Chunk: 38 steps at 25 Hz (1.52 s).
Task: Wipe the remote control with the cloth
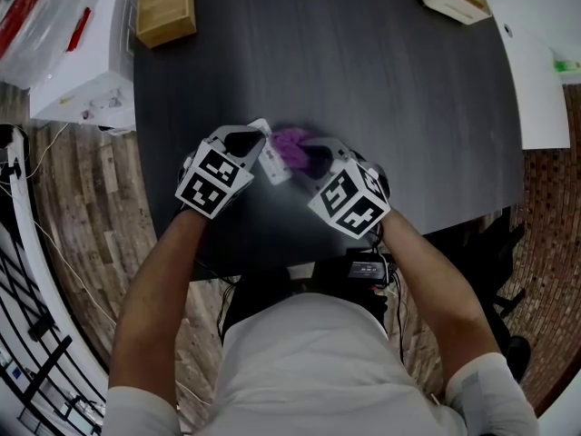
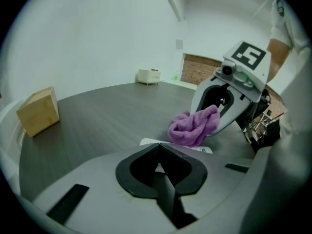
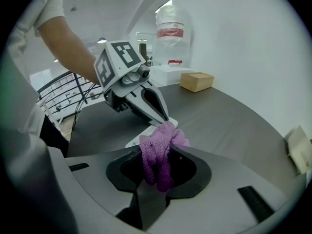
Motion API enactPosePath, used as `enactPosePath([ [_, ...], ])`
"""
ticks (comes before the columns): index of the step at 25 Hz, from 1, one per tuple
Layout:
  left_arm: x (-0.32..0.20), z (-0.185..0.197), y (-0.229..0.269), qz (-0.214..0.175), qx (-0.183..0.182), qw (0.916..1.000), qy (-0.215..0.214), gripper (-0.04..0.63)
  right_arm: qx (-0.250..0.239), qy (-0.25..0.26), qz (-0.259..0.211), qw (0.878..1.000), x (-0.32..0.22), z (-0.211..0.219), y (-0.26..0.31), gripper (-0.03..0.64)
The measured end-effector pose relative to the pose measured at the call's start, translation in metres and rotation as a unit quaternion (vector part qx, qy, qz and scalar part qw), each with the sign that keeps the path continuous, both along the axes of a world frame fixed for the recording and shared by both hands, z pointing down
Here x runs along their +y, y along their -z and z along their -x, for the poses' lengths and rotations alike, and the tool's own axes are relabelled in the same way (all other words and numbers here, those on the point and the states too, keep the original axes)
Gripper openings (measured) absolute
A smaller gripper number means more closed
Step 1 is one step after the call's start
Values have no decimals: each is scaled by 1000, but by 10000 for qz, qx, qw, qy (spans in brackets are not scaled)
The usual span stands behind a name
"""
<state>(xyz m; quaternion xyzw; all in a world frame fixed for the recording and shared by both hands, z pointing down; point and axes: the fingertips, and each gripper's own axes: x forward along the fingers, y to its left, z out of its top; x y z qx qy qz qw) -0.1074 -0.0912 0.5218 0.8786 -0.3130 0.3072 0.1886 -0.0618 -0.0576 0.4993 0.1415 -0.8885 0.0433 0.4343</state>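
Purple cloth (image 3: 155, 167) meets our white remote control (image 1: 273, 163)
Our left gripper (image 2: 158, 149) pinches the remote's end — our right gripper (image 3: 162, 147) clamps the cloth; print too small to read.

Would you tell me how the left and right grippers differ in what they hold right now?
The left gripper is shut on the white remote control; the right gripper is shut on the purple cloth. The left gripper's load is flat and rigid, the right gripper's bunched and soft. Both point down over the dark table.
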Motion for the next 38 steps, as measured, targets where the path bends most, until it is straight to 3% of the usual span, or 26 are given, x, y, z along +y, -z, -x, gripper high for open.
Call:
enactPosePath([
  [11,-1,5,1,-81,-22,10000,53,18,3,26,337,9994,62,-15,-1,117],
  [19,0,8,0,81,-105,9998,142,17,-290,-90,720,9969,86,-16,9,117],
  [21,0,11,2,201,-107,9989,410,18,-363,-334,657,9966,79,-22,14,117],
  [26,8,21,13,475,395,9874,1459,20,-475,-1036,683,9911,64,-48,19,117],
  [28,12,24,13,408,325,9872,1508,20,-436,-1210,712,9891,60,-56,17,117],
  [31,18,17,20,-169,-173,9983,534,20,-448,-1301,875,9866,60,-58,15,117],
  [33,20,10,31,-668,-333,9964,-395,20,-571,-1256,1081,9845,66,-51,15,117],
  [35,22,5,36,-974,-473,9858,-1280,59,-755,-1096,1316,9823,77,-38,15,117],
  [36,23,4,32,-1014,-665,9780,-1695,104,-818,-981,1428,9815,84,-30,14,117],
  [38,25,5,16,-933,-1148,9601,-2373,129,-841,-760,1604,9805,95,-13,9,117],
])
